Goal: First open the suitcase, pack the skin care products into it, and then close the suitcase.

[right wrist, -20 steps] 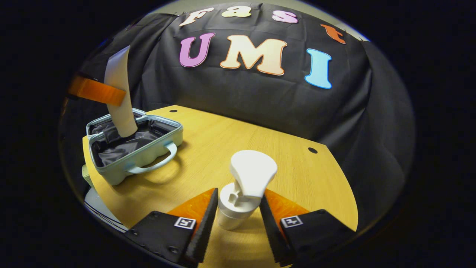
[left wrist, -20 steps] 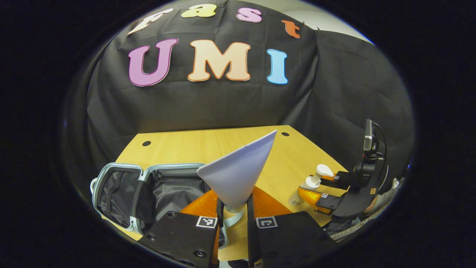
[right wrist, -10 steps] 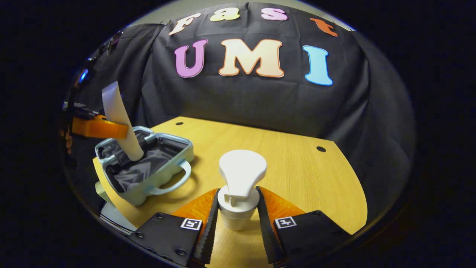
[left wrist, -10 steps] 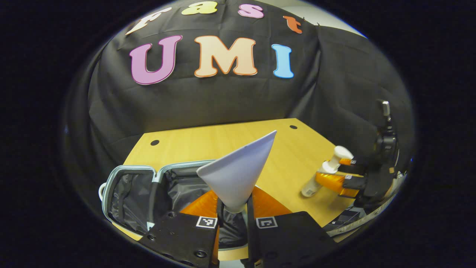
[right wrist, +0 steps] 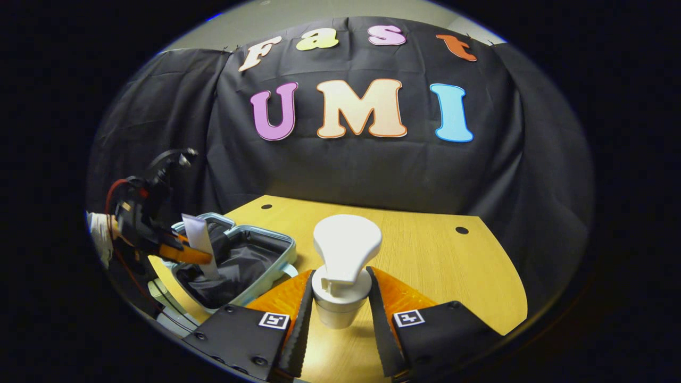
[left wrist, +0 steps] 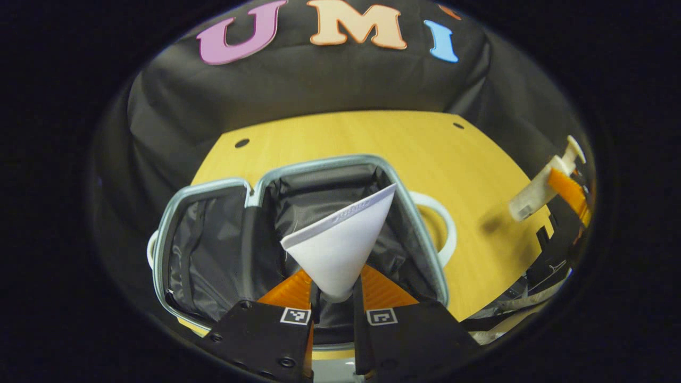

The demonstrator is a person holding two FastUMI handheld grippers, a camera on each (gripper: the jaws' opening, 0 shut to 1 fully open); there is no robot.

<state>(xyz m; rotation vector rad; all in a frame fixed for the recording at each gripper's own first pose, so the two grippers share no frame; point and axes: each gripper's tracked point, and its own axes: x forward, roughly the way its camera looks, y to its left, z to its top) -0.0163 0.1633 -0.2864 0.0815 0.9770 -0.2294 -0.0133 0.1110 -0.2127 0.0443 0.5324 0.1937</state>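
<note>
One bench (left wrist: 330, 133) carries one open suitcase (left wrist: 298, 175) at its near left corner, both dark-lined halves facing up. Two skin care products are in hand, none yet lying inside. The left gripper (left wrist: 332, 298) is clamped on a white tube (left wrist: 340, 239), whose long axis points forward and down over the right-hand half, directly above the lining; lowering and releasing looks like the coming move. The right gripper (right wrist: 340, 314) is clamped on the neck of a white pump bottle (right wrist: 345, 266), upright above the bench's near edge, with the suitcase to its left.
</note>
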